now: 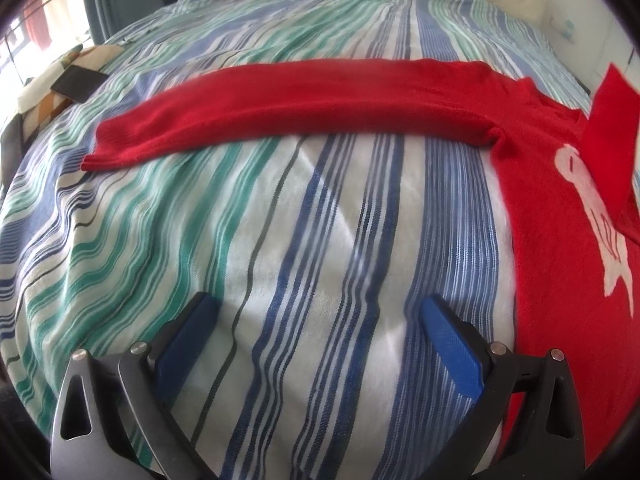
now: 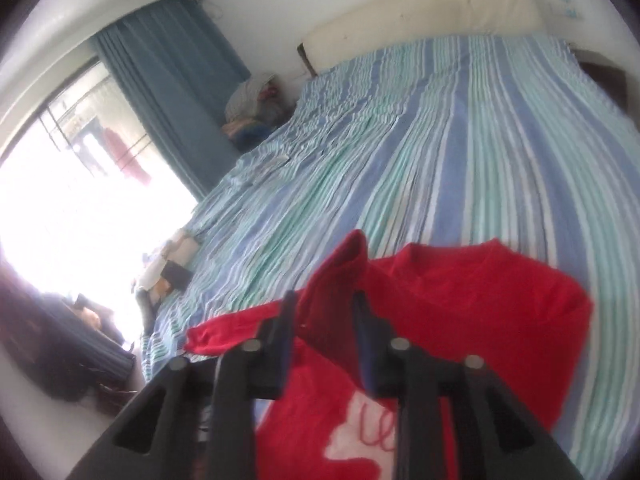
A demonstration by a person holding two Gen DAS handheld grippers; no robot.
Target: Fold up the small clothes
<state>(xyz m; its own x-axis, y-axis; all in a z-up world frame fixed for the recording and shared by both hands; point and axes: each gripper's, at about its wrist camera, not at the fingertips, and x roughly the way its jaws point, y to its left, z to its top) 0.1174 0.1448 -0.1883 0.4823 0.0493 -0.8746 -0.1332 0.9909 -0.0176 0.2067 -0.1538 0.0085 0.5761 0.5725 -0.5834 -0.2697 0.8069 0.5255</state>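
Gaping left tongs (image 1: pixel 316 304); right tongs (image 2: pixel 324 298) parted astride red sleeve (image 2: pixel 340 272); white sweater motif (image 2: pixel 352 452) illegible.

L gripper (image 1: pixel 320 320) points steeply down, jaws spread wide, blue pads (image 1: pixel 452 344) well apart w/ nothing between them. R gripper (image 2: pixel 324 320) is angled down less steeply, jaws partly apart; a red sleeve (image 2: pixel 336 280) sits between them, but can't tell if the pads actually press it. Frame's blurred.
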